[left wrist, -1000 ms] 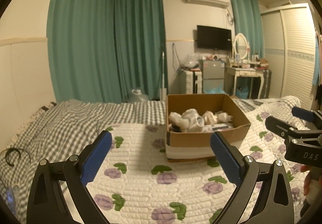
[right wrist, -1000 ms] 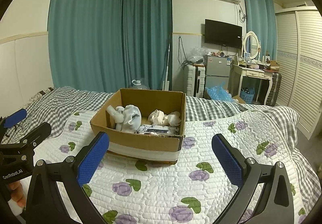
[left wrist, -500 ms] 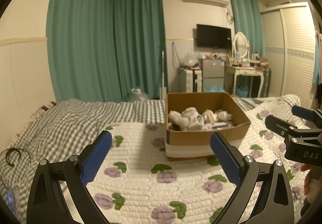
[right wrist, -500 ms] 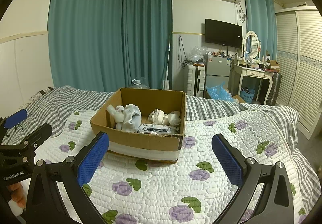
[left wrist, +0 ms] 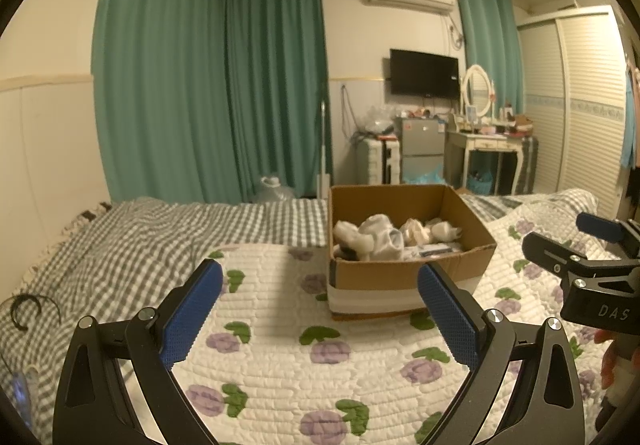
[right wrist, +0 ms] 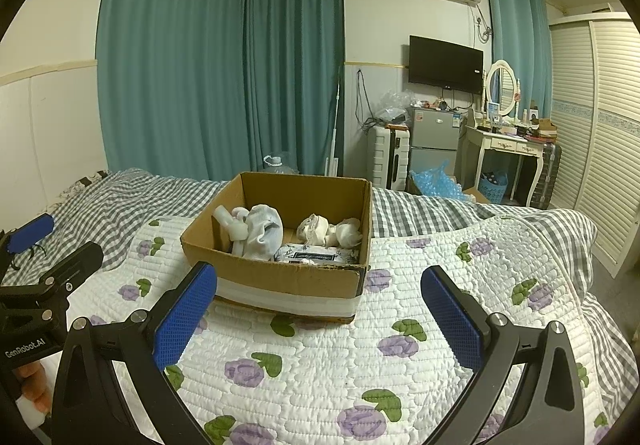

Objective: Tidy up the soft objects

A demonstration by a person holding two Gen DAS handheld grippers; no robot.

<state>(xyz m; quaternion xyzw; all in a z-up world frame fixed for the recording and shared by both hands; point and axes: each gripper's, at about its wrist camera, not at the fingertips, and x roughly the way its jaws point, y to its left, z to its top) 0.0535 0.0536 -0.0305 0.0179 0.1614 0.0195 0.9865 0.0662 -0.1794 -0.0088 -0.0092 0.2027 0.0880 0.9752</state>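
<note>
Ahead of both grippers, on the quilted bed cover (right wrist: 400, 385), stands the open cardboard box (right wrist: 280, 277), and the soft objects lie inside it. We see a bundle of white socks (right wrist: 260, 233) against the box's left wall and a pair of cream rolled bundles (right wrist: 328, 229) toward its right wall; a flat printed packet (right wrist: 316, 256) lies on the box floor in front of them. No soft item shows loose on the cover in either view.

From the right gripper (right wrist: 318, 315) the box sits dead ahead and slightly left of centre, its long axis running across our line of sight, its near wall just beyond the fingertips. From the left gripper (left wrist: 320, 311) the same box (left wrist: 404, 273) lies ahead and to the right, with the socks (left wrist: 372, 237) at its nearer corner. We judge the right gripper the better placed for the cream bundles and the left for the socks; both stand about equally far back.

We hold both pairs of fingers spread wide. The blue pads (right wrist: 186, 315) of each grip nothing and touch nothing; the cover shows bare between them.

This layout fits two stages equally: soft objects gathered in the box and awaiting sorting or removal, or soft objects already stowed there with both grippers drawn clear. We cannot tell which.
</note>
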